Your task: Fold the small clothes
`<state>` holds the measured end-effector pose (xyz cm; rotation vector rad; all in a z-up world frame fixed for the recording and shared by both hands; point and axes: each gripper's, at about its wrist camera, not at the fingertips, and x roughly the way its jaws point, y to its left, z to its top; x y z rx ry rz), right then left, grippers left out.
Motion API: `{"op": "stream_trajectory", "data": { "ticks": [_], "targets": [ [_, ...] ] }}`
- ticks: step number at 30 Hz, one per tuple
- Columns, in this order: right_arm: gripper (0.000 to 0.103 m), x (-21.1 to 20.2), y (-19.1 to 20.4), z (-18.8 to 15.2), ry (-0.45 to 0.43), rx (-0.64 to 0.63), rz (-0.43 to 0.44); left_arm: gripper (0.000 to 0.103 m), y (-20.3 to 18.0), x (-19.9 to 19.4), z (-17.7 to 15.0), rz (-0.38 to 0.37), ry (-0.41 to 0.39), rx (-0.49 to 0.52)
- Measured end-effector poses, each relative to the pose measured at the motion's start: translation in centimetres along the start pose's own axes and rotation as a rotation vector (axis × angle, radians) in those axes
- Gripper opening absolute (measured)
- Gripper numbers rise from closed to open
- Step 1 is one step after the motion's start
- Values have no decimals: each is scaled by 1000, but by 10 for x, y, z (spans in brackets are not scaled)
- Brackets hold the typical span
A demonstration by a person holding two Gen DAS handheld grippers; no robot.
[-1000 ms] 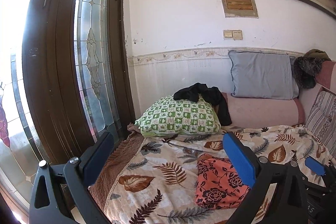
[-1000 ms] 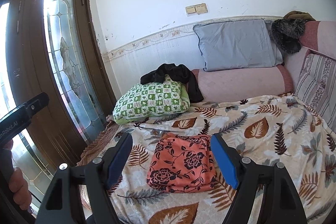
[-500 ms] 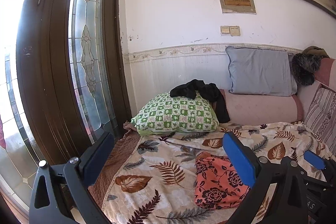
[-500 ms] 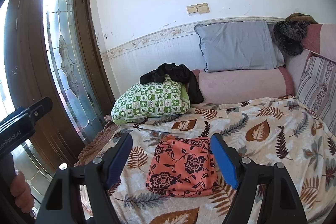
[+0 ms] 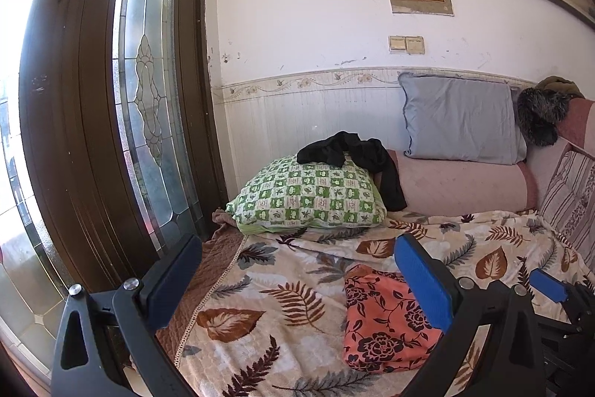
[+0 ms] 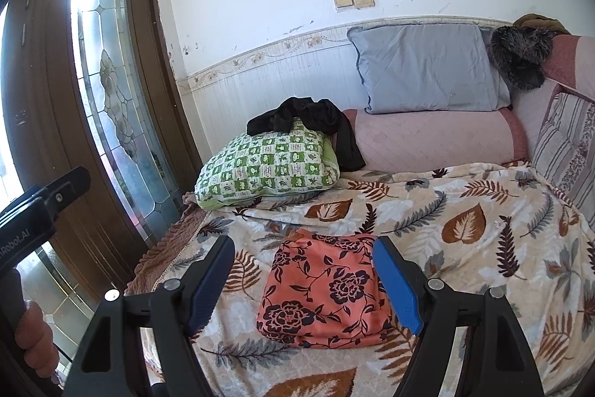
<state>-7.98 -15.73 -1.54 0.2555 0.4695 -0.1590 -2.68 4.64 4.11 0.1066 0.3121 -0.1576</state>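
**A:** So where's the clothing at in this one?

**B:** The folded orange floral garment (image 6: 325, 289) is lying flat on the leaf-print blanket (image 6: 465, 211), toward the near edge of the bed and a bit closer to the door-side edge than the far side. It's a neat rectangular bundle, nothing touching it.

**A:** And the grippers?

**B:** The right gripper (image 6: 303, 279) is spread wide, blue pads either side of the garment in its own view but held above it, gripping nothing. The left gripper (image 5: 297, 281) is equally wide open and empty, and in its view the garment (image 5: 386, 319) sits behind the right-hand finger (image 5: 424, 281), partly covered by it. You can also spot a bit of the right gripper's blue pad at the edge of the left view (just a sliver, bottom right).

**A:** Anything else on the bed?

**B:** At the wall-side edge there's a green checkered pillow (image 6: 267, 170) with a crumpled black garment (image 6: 312, 121) draped over its top and hanging down beside a pink bolster (image 6: 435, 140). A grey pillow (image 6: 424, 73) leans on the wall above the bolster. Brown door with leaded glass (image 5: 148, 99) stands just past the bed's left edge. Some dark furry thing (image 6: 520, 58) sits in the far corner; can't tell what it is.
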Motion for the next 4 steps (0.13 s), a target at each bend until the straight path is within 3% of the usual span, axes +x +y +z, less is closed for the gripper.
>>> {"op": "stream_trajectory", "data": {
  "ticks": [4],
  "targets": [
    [80, 18, -9, -2, 25, 17, 0, 103, -4, 16, -5, -5, -8, -11]
  ]
}}
